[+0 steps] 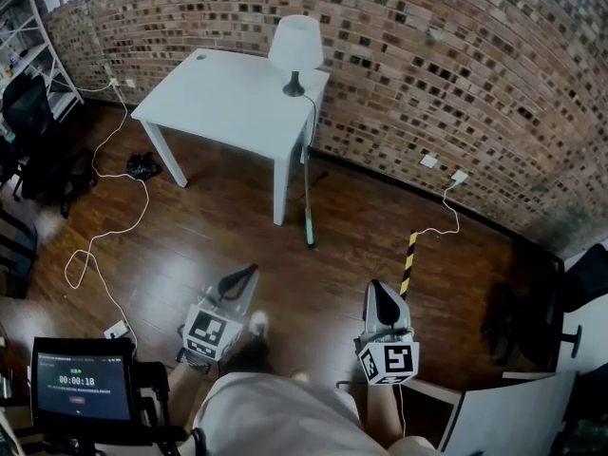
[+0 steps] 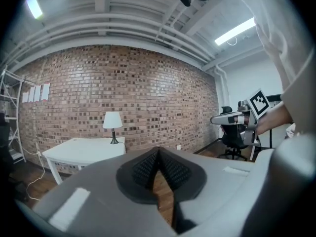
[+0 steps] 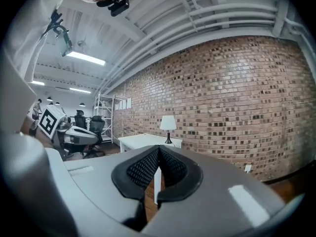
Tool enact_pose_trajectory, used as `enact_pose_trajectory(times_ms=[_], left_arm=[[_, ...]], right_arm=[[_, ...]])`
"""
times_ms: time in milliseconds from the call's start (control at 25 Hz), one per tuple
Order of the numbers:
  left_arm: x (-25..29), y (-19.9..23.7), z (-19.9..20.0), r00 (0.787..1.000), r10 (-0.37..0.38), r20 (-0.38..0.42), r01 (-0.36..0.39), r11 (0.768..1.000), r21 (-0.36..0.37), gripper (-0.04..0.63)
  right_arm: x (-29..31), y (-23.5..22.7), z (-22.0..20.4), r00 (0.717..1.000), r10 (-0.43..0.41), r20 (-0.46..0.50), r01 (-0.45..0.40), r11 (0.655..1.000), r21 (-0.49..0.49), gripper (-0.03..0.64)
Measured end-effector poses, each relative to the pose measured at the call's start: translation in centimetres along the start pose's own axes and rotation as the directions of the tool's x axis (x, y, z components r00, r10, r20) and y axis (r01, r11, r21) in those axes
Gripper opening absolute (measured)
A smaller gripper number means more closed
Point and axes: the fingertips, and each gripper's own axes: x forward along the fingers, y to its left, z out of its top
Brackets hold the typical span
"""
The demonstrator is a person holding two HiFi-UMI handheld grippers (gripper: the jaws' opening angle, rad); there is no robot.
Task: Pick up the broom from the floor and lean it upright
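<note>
Left gripper (image 1: 249, 274), grey plastic shell, marker cube at rear: ribbed black pads pressed together, nothing between. Right gripper (image 1: 376, 291) alike: pads closed, empty. Both hover over glossy dark wood plank floor (image 1: 190, 255). Thin white cable (image 1: 104, 231) snakes across boards at left. Beyond, broom (image 1: 307, 202): slim pole, pale green head on floor, upper end at corner of white table (image 1: 218, 93), seemingly propped there, well apart from both grippers. Cone-shaded lamp (image 1: 295, 50) on table. Rough red brick wall (image 1: 427, 55) behind.
</note>
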Motion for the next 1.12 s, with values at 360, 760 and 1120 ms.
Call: enact_pose_trajectory(times_ms=[360,760,1120], left_arm=[[-5.9,-12.7,0.6,0.997,0.057,0.059,-0.055,0.998,-0.04,0.002],[-11.6,-14.7,3.1,0.991,0.075,0.107,-0.074,0.997,-0.017,0.002],[-14.1,-11.6,3.8,0.99,0.067,0.121,-0.071,0.997,0.025,0.002]], right_arm=[[-12.7,-0.9,-2.0,0.997,0.075,0.012,-0.075,0.997,-0.006,0.011],[-16.9,2.7,-0.4,0.991,0.111,0.071,-0.113,0.993,0.022,0.012],[-15.0,8.6,0.1,0.991,0.119,0.063,-0.121,0.992,0.021,0.011]])
